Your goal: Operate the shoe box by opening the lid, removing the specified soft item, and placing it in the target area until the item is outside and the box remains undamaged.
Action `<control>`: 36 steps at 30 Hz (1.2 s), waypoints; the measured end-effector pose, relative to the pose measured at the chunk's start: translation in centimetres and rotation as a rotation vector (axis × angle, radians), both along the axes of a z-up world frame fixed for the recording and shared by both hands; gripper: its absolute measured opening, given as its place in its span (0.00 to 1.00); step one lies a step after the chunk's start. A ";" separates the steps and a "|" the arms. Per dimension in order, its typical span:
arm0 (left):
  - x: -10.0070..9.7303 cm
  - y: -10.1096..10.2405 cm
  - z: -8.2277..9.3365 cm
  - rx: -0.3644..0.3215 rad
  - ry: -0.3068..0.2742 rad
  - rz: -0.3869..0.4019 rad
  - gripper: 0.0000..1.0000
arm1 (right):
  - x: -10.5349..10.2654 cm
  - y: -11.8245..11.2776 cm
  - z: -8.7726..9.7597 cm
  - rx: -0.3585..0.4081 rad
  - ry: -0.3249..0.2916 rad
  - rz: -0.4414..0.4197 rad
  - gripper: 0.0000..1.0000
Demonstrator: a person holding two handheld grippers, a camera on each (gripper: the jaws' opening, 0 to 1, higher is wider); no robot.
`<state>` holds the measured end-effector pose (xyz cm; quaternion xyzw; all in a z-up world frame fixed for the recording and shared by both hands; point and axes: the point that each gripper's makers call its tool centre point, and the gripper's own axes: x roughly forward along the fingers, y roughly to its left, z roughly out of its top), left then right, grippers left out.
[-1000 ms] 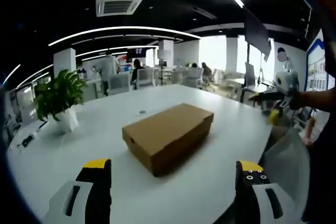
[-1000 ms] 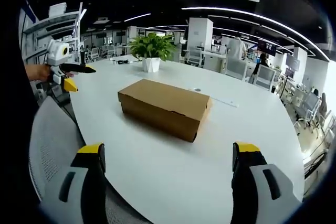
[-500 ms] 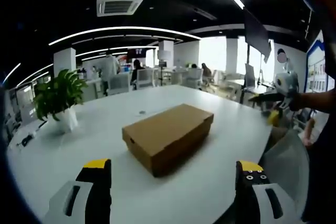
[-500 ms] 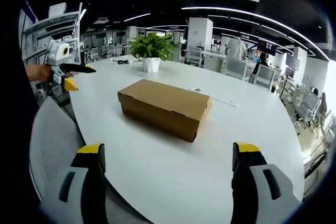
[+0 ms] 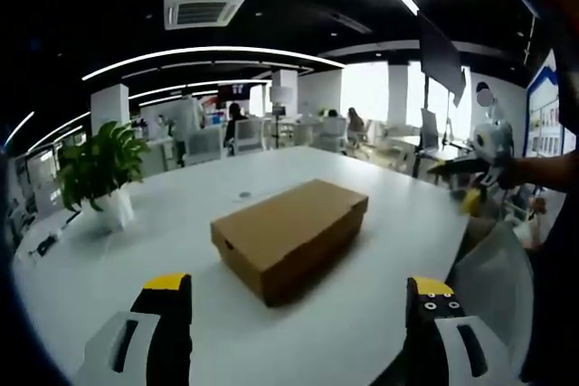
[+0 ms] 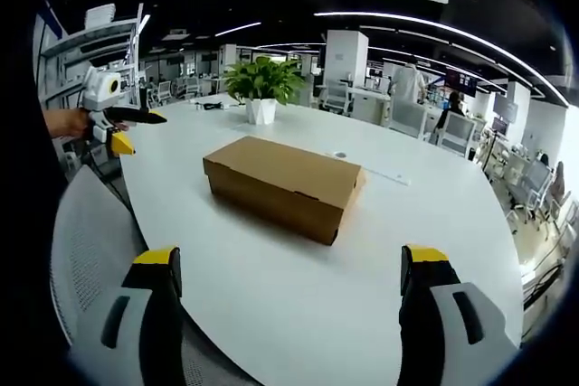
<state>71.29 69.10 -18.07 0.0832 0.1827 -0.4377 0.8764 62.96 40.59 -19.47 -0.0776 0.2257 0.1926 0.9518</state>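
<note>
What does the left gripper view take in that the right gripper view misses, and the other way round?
Left gripper view: a dark hanging screen and the right gripper, held in a hand at the right edge. Right gripper view: tall shelving and the left gripper, held at the left edge. Shared: the closed cardboard box on the white table, the potted plant, a ceiling air unit, and open jaws in front.

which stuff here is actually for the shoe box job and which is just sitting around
For the job:
- shoe box, lid closed, on the white table
- left tool, open
- right tool, open

Just about:
- potted plant at the table's far end
- mesh chair at the table's edge
- office desks and chairs behind, with people
</note>
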 end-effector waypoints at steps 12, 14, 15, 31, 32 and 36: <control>0.3 -0.3 -0.4 0.005 0.015 0.009 1.00 | 0.2 -0.1 -0.3 -0.003 0.010 0.016 0.96; 0.6 -0.2 -0.8 0.007 0.017 0.014 1.00 | 0.3 -0.2 -0.3 -0.004 0.010 0.019 0.96; 0.6 -0.2 -0.9 0.007 0.018 0.016 1.00 | 0.4 -0.3 -0.3 -0.005 0.011 0.020 0.96; 1.8 -2.6 -1.9 -0.009 0.046 0.006 0.99 | 3.0 -2.1 -0.5 -0.016 -0.003 0.035 0.95; 1.9 -2.8 -1.9 -0.011 0.045 0.007 0.98 | 3.2 -2.2 -0.5 -0.016 -0.002 0.037 0.95; 2.6 -3.3 -2.0 -0.007 0.044 0.017 0.98 | 3.8 -2.6 -1.0 -0.025 0.005 0.049 0.94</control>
